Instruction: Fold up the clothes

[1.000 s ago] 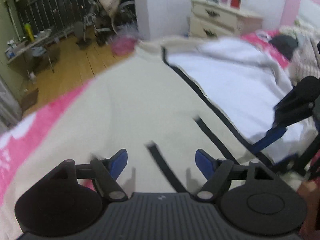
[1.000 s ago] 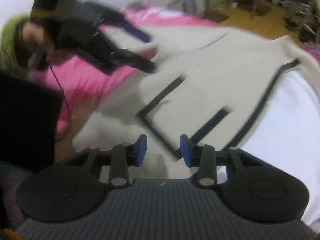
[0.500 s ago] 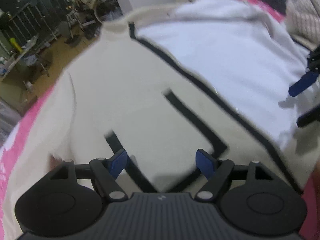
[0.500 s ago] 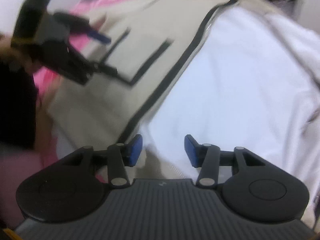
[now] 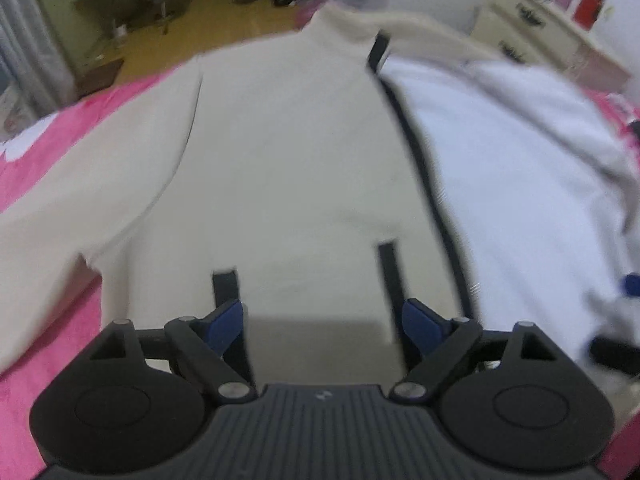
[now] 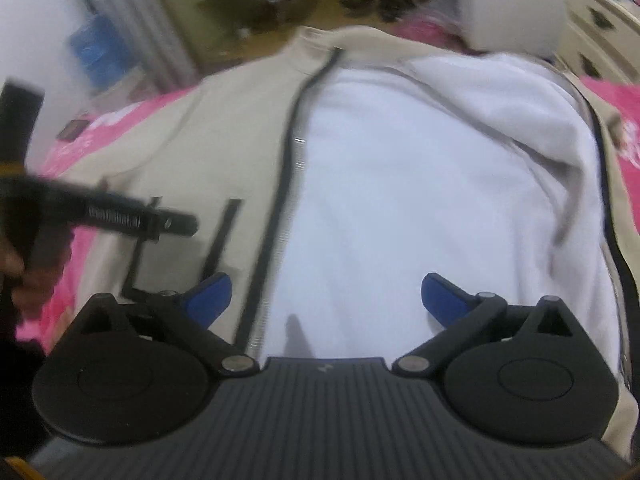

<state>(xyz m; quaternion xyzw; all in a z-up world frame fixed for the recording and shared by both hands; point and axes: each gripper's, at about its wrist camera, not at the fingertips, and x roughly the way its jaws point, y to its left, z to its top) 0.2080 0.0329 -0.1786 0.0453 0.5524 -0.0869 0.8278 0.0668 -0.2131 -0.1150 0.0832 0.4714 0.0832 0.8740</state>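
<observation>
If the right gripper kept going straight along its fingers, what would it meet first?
Most likely the white fleece lining of the opened cream jacket: the right gripper points down at it, jaws open with nothing between them. Depth is unclear.

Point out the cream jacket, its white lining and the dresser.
cream jacket (image 5: 288, 168), left wrist view, on its front panel.
white lining (image 6: 400, 208), right wrist view, on the open inside.
dresser (image 5: 528, 36), left wrist view, on its drawer front.
</observation>
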